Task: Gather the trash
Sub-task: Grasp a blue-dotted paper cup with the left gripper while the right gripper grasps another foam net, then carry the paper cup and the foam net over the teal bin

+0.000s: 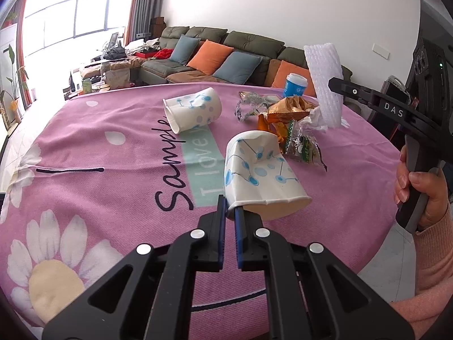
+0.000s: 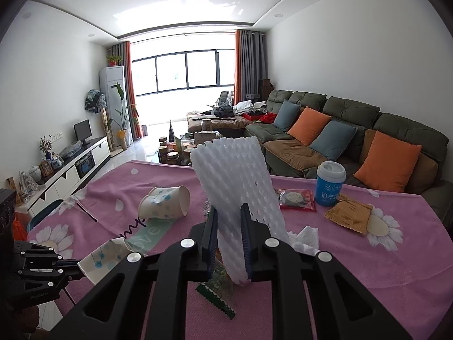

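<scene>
My left gripper is shut on the rim of a crumpled white paper cup with blue dots; the cup also shows in the right wrist view. My right gripper is shut on a white foam net sleeve and holds it upright above the table; the sleeve shows in the left wrist view too. A second paper cup lies on its side further back. Snack wrappers and a crumpled tissue lie in a heap.
The pink flowered tablecloth covers the table. A blue lidded cup stands at the far edge, with a red packet and a brown packet beside it. A green sofa with cushions stands behind.
</scene>
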### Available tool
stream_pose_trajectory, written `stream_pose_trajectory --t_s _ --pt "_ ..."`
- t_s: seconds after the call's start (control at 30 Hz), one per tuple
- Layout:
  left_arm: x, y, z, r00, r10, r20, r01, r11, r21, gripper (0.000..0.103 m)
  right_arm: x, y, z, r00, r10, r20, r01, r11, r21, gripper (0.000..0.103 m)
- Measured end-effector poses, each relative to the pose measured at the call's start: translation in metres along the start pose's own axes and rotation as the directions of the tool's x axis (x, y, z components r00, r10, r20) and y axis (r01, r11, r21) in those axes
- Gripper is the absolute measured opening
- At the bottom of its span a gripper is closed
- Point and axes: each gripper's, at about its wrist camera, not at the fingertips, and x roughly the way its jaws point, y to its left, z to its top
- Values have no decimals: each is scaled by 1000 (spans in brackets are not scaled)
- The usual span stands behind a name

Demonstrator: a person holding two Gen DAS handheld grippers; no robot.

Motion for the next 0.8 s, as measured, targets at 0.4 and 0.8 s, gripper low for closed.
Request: stream_pose_trajectory --t_s 0.4,0.8 --pt "-43 25 -1 996 55 74 -52 998 -48 6 -3 51 13 975 222 9 -222 975 3 15" --pt "-83 65 -11 983 149 111 -134 981 -138 6 27 121 13 907 417 -60 -418 908 -11 15"
